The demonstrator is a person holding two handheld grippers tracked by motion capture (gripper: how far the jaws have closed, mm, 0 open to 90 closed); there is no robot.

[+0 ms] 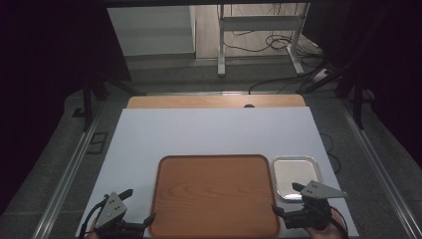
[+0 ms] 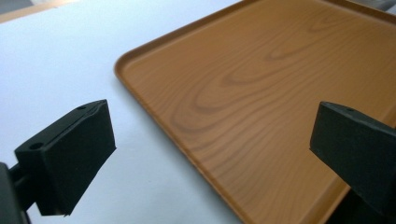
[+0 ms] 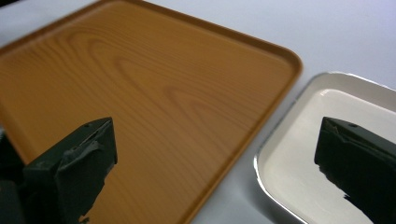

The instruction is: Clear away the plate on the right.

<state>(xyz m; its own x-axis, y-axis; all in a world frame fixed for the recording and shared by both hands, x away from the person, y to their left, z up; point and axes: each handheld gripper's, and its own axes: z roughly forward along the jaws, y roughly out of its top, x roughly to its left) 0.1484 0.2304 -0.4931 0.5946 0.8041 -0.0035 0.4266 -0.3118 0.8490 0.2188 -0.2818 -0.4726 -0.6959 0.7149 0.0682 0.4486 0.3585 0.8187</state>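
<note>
Work surface: white table top point(image 1: 209, 134), with a strip of bare wood point(image 1: 214, 101) along its far edge at 12 o'clock.

Wooden tray point(image 1: 215, 195): flat on the table top at 6 o'clock of the high view, rounded corners, low raised rim, nothing in it. Wood grain visible across the floor in both gripper views point(image 2: 261, 93) point(image 3: 140, 107).

Metal tray point(image 1: 295, 174): small, shiny, placed just beside the wooden tray at its 3 o'clock side, near the far right corner. Narrow gap of table top between the two rims, seen in the right gripper view point(image 3: 322, 149). Pale interior, apparently holding nothing, though glare obscures the surface.

Left gripper point(image 1: 138, 206): at 7 o'clock of the high view, held at the near left corner of the wooden tray. Jaws spread wide, gripping nothing. In the left gripper view point(image 2: 212, 158), one jaw over white table top, the other over the tray floor, the tray's rim passing between.

Right gripper point(image 1: 286, 198): at 5 o'clock, at the near right corner of the wooden tray. Jaws spread wide, gripping nothing. In the right gripper view point(image 3: 215, 158), one jaw over the wooden tray, the other over the metal tray.
</note>
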